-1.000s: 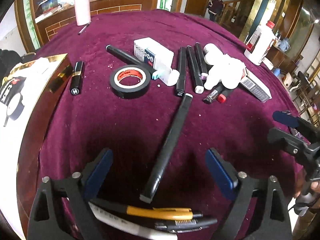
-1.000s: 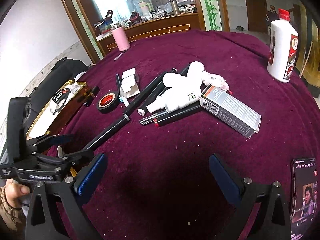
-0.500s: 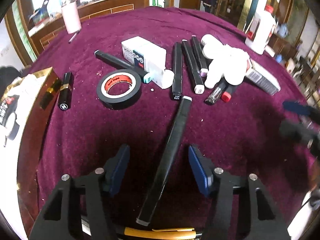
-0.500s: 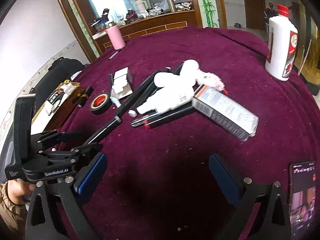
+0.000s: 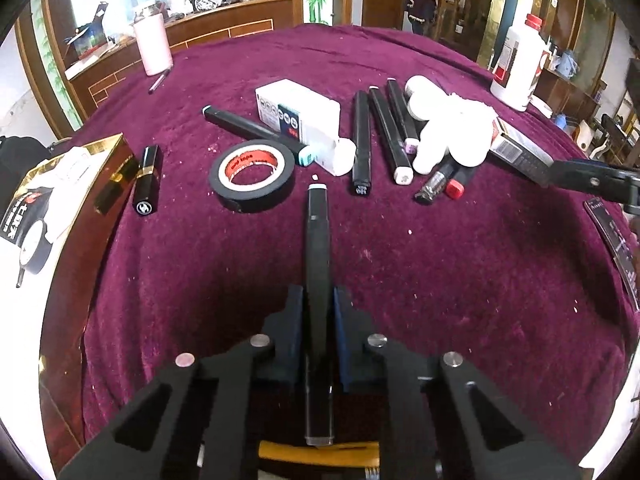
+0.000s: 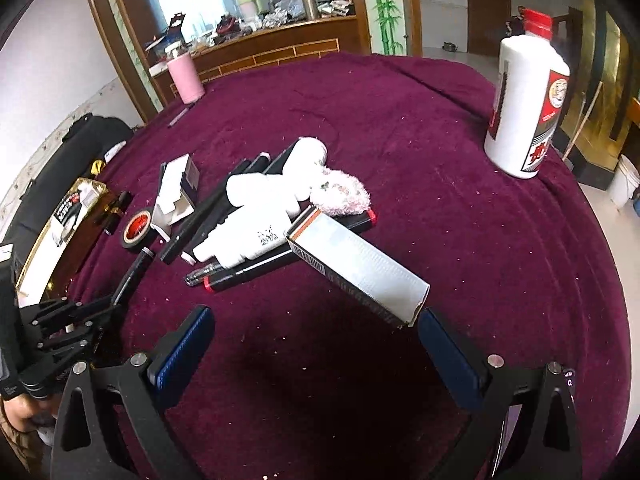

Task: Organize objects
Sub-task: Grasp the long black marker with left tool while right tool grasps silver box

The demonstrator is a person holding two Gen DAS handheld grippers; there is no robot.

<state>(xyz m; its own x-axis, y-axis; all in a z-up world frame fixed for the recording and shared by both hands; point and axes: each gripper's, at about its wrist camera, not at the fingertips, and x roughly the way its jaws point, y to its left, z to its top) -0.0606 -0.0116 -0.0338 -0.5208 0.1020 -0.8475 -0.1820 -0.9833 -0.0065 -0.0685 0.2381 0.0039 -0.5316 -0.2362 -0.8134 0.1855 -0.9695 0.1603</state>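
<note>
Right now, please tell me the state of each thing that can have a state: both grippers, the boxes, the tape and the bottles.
Left gripper: shut on the black marker.
Right gripper: open, nothing between its pads.
Small white box: end flap open.
Long grey box: lying flat, near end open.
Black tape roll: lying flat.
White bottle with red cap: upright, capped.
Pink bottle: upright.

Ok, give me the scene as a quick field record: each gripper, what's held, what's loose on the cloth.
left gripper: shut on the black marker, which points away from the camera
right gripper: open, nothing between the pads, near end of the grey carton just ahead
surface: purple tablecloth
loose items: black tape roll, lipstick, white box, white bottle standing upright
</note>
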